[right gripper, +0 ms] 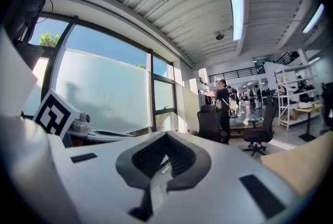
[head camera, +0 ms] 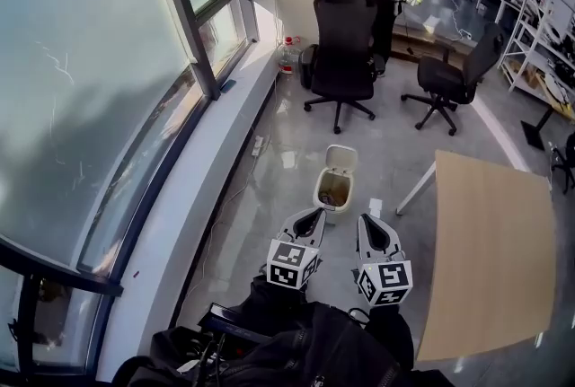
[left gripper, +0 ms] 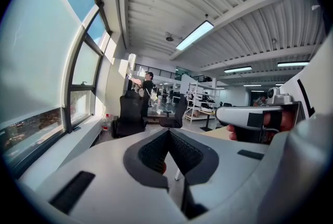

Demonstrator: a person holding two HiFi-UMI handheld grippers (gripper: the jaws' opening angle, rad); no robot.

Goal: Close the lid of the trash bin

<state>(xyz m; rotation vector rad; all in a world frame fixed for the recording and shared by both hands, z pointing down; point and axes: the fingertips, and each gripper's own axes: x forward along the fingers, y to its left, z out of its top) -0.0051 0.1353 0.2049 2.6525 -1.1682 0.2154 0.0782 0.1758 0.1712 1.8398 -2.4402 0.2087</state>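
Strong daylight enters through the tall frosted glass window wall (head camera: 90, 89) and glares off the glossy pale grey floor (head camera: 269, 134), long white ceiling light panels (left gripper: 195, 36) add fill, both gripper views bend within black corners, and the near pale grey left gripper (left gripper: 167, 131) reads soft.

My head view looks steeply down at the floor (head camera: 395, 143) from high up. Both gripper views ride low, facing almost level along their fingers (left gripper: 148, 155). All three share the distant black chair (head camera: 341, 44) by the window (head camera: 90, 107).
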